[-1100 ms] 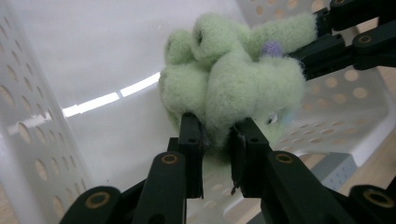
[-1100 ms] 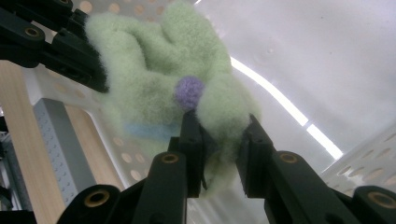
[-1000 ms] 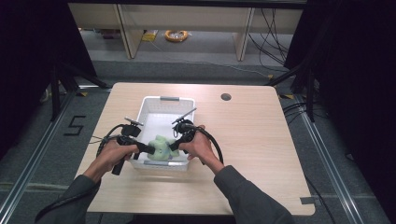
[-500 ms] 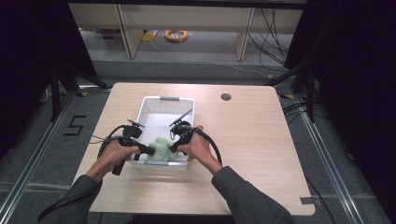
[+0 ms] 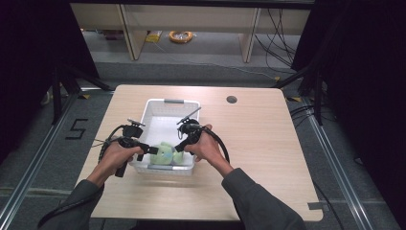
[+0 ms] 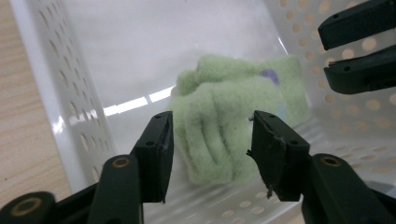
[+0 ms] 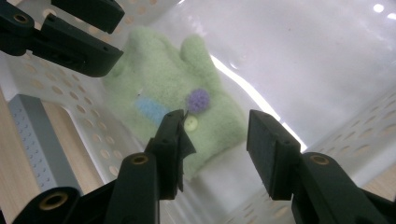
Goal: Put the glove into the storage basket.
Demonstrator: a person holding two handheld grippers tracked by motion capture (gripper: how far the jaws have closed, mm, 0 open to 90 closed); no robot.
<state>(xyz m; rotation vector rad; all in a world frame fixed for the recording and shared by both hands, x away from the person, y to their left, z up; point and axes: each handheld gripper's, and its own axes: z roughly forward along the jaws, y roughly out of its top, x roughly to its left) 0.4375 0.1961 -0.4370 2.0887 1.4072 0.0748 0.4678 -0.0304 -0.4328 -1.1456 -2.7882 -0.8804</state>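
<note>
1. The green plush toy (image 5: 165, 154) lies in the near end of the white basket (image 5: 171, 102) on the worktop (image 5: 268, 143).
2. The left gripper (image 5: 143, 152) and right gripper (image 5: 180, 145) stand on either side of it; the jaws of both have just been opening and are apart, not pressing the toy.

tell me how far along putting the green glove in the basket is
Done: the green fleece glove lies on the floor of the white perforated basket. In hand: the left hand-held gripper and right hand-held gripper have just been opening, pads off the glove. Left: probably only drawing both out of the basket.
</note>
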